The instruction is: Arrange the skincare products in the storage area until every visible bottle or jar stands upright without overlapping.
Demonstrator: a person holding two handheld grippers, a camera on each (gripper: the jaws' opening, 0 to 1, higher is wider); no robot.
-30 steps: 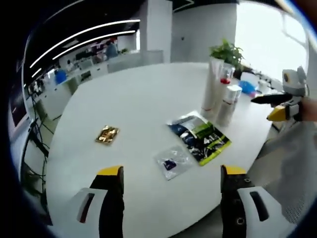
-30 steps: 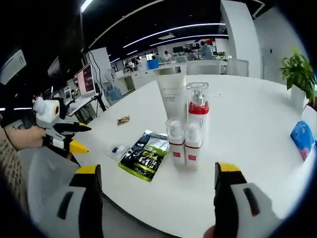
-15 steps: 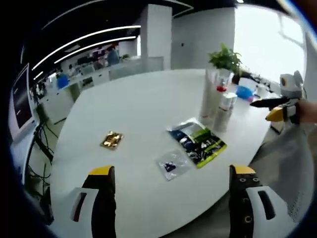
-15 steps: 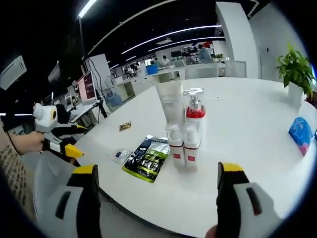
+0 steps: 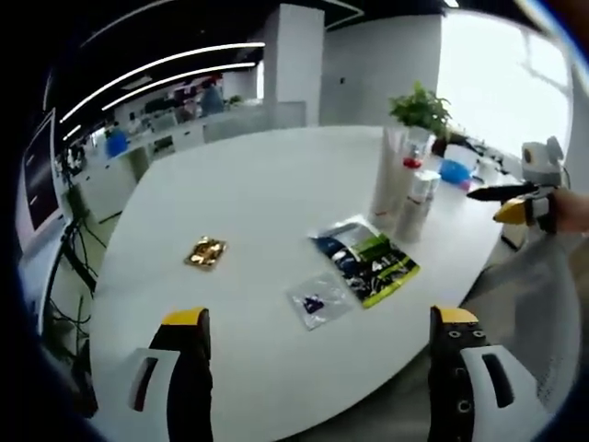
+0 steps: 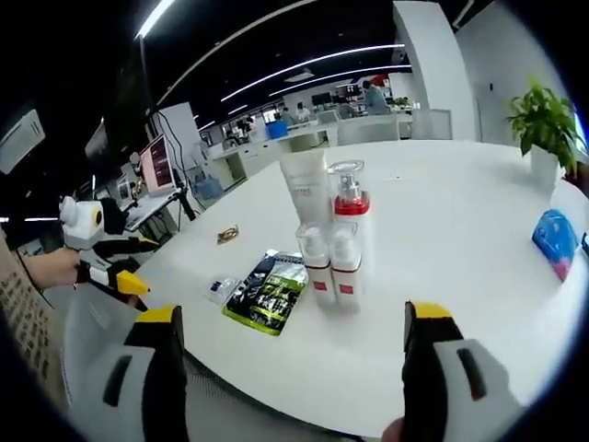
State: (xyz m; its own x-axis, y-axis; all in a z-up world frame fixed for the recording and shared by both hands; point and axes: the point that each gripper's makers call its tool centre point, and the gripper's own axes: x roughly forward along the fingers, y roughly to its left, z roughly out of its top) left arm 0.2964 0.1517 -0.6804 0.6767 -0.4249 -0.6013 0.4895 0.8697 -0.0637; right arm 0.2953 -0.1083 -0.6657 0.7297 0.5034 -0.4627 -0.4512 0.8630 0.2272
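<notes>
On the white table [image 6: 442,230] stands an upright cluster of skincare products: a white tube [image 6: 304,189], a pump bottle with a red collar [image 6: 349,207], and two small white bottles with red labels [image 6: 330,268]. In the left gripper view the same cluster [image 5: 401,189] stands at the table's far right. My left gripper [image 5: 317,322] is open above the near table edge with nothing between its jaws. My right gripper [image 6: 290,318] is open too, short of the small bottles. Each gripper shows in the other's view, the right gripper [image 5: 515,200] and the left gripper [image 6: 109,262], held by a hand.
A green and black sachet [image 6: 266,293] and a small clear packet [image 6: 219,289] lie flat beside the bottles. A gold foil packet [image 5: 204,250] lies further out. A potted plant [image 6: 543,124] and a blue pack [image 6: 554,239] sit at the table's far side. Office desks stand behind.
Both cameras have drawn back slightly, so the table and bottles look a little smaller. The products have not moved, and both grippers stay open.
</notes>
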